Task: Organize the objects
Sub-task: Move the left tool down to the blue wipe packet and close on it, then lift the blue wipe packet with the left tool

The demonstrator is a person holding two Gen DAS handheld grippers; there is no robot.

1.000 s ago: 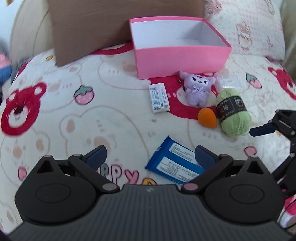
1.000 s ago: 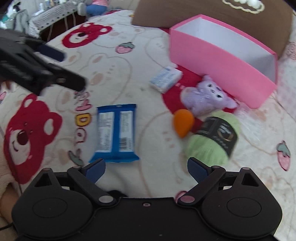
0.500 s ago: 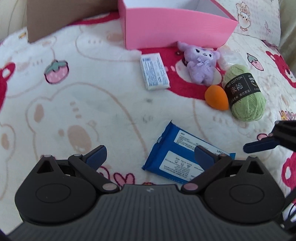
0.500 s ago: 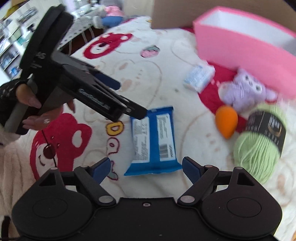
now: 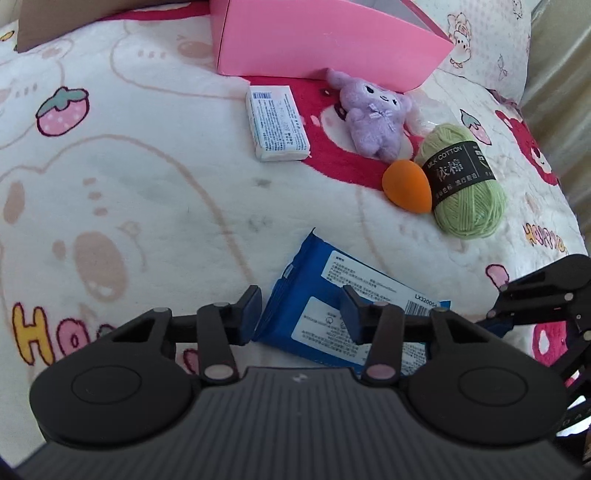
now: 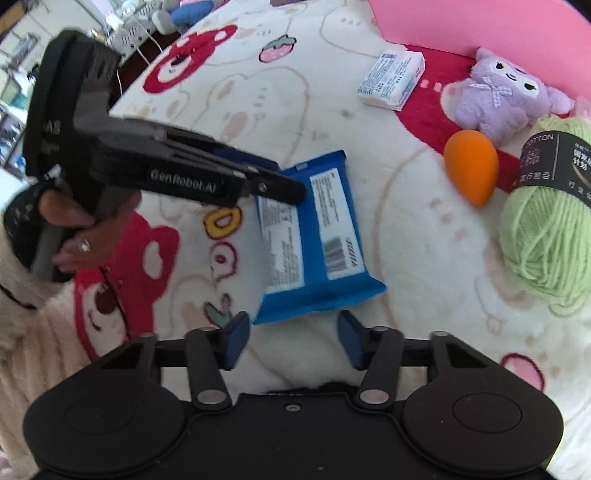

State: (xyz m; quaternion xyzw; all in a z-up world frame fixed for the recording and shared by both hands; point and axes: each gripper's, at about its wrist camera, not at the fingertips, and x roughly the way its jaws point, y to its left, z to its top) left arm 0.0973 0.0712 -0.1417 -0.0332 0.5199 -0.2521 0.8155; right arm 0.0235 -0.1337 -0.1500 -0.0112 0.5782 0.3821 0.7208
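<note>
A blue packet lies flat on the bear-print blanket. My left gripper hangs over its left end with the jaws closing. One corner sits between the fingers, and I see no pad pressing on it. From the right wrist view, the left gripper reaches over the packet from the left. My right gripper is just short of the packet's near edge, jaws closing on nothing but blanket. Beyond lie an orange sponge, green yarn, a purple plush, a white pack and a pink box.
A brown cushion and a patterned pillow stand behind the box. A person's hand holds the left gripper. The bed's edge runs along the upper left of the right wrist view, with furniture beyond.
Both grippers have come down toward the blue packet and tilted further downward. Their jaws went from wide to much narrower. The left gripper now reaches the packet's end.
</note>
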